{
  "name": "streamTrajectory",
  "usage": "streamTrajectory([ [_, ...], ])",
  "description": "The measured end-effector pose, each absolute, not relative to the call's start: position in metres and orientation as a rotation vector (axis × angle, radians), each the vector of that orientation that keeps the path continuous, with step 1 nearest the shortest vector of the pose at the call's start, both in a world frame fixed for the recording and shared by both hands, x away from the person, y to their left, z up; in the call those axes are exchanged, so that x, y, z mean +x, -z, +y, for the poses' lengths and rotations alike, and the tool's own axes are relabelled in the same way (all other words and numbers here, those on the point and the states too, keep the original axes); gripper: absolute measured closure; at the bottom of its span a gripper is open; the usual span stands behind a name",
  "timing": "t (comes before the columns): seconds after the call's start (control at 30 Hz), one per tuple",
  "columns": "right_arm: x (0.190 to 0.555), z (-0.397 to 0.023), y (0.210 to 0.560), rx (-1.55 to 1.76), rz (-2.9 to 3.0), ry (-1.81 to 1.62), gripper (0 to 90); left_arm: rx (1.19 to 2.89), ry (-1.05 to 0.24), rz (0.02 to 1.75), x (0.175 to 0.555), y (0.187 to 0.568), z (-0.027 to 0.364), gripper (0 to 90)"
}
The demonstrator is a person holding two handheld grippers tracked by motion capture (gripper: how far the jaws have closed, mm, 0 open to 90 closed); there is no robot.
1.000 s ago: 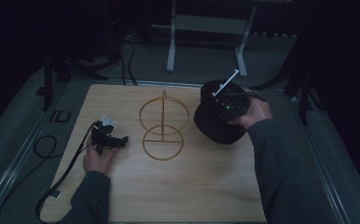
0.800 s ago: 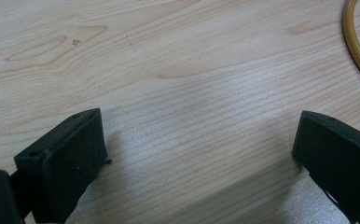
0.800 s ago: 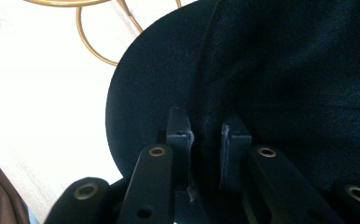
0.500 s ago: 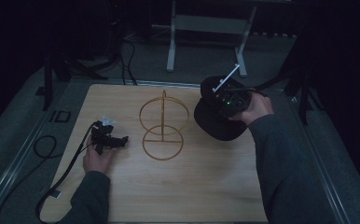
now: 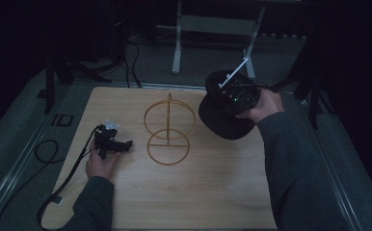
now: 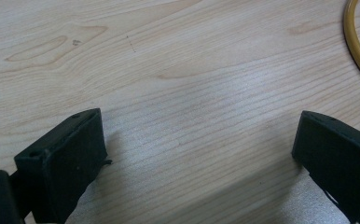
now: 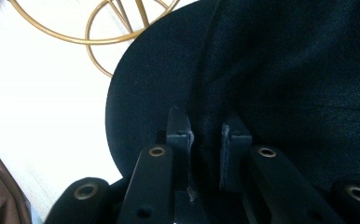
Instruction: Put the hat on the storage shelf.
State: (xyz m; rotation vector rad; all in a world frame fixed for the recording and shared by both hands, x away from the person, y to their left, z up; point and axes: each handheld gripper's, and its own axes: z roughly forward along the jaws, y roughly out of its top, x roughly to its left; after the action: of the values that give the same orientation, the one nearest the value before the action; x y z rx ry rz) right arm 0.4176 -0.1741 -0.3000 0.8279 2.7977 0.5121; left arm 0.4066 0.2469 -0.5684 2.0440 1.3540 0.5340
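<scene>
We held a black cap (image 5: pixel 222 118) with the right gripper (image 7: pixel 205 135); its jaws were closed narrow on a fold of the cloth where the brim meets the crown. The cap hung at the right side of the table (image 5: pixel 213 192), just beside the gold wire stand (image 5: pixel 168 130), and we could not tell if its brim touched the wood. The left gripper (image 6: pixel 197 154) rested low over the table at the left of the stand, its jaws wide apart with only bare wood between them.
</scene>
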Motion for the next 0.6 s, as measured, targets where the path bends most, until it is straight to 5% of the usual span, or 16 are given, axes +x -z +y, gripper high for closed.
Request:
streamTrajectory([
  [0.6, 0.413, -0.159, 0.287, 0.768, 2.793, -0.509, 78.2, 2.043, -0.534, 1.355, 0.407, 0.568, 0.247, 2.3],
])
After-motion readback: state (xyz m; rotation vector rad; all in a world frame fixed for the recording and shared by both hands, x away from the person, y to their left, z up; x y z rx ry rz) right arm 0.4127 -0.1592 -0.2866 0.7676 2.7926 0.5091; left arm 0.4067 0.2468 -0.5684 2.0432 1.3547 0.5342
